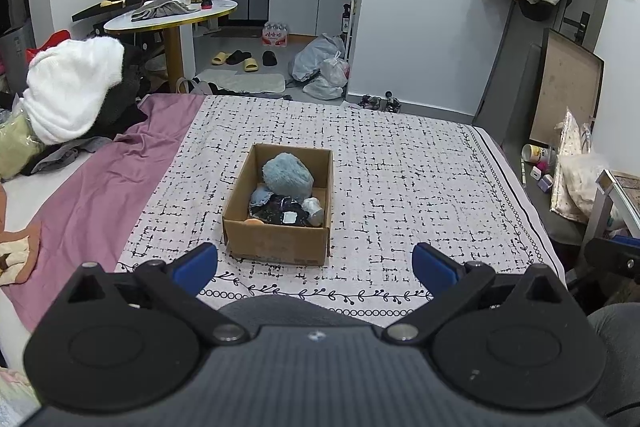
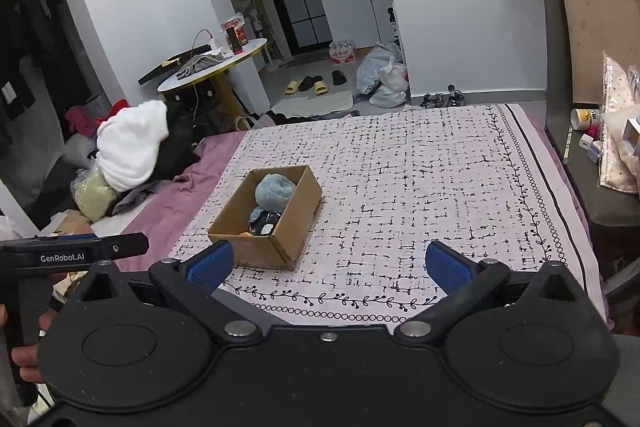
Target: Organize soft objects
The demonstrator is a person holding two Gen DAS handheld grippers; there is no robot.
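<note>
Cardboard box at centre of frame, on the patterned bedspread; in the right wrist view, left of centre. Inside the box: fluffy blue-grey bundle at the far end, dark speckled item and small pale grey roll at the near end, an orange edge just visible at the near wall. No loose soft object on the patterned bedspread around the box. Left hand-held gripper at lower centre, fingers spread wide, nothing between them, well short of the box. Right hand-held gripper at lower centre of its view, likewise spread and empty, the box just beyond its left finger. White fleecy heap over dark clothing at upper left of frame, beside the mauve sheet. Judged state of task: box filled, sorting near completion or complete; only the heap at upper left possibly left, if part of the task at all.
</note>
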